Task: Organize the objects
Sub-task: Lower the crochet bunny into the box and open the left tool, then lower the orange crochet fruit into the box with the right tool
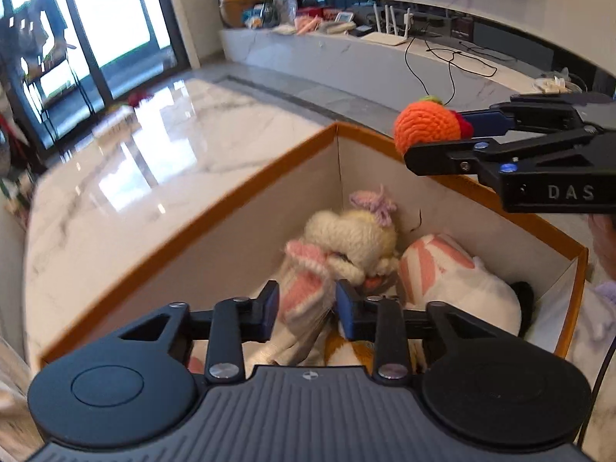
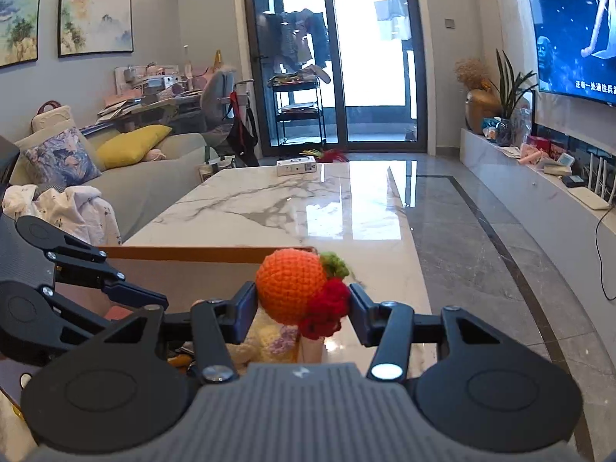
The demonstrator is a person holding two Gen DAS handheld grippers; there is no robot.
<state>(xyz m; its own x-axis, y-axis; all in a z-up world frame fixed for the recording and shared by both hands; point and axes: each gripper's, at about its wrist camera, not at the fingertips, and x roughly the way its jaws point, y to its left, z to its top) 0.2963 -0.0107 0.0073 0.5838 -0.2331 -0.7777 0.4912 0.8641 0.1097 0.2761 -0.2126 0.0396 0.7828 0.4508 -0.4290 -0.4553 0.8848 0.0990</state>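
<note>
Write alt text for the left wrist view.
The left gripper reaches down into an orange-rimmed box of knitted toys, its jaws around a pink-and-white knitted piece. At upper right, the right gripper holds an orange crocheted fruit above the box's far rim.

Left hand-held gripper (image 1: 307, 313) over orange-rimmed box (image 1: 184, 227) of plush toys (image 1: 354, 246), right hand-held gripper (image 1: 442, 134) clamping orange crochet fruit (image 1: 425, 125)

Glossy white marble tabletop (image 2: 292, 208) with grey veins, long one, running toward the glass doors. An orange-rimmed cardboard box (image 1: 246, 196) sits right on its near end, and there's a small white box (image 2: 296, 165) lying at the far edge.
</note>
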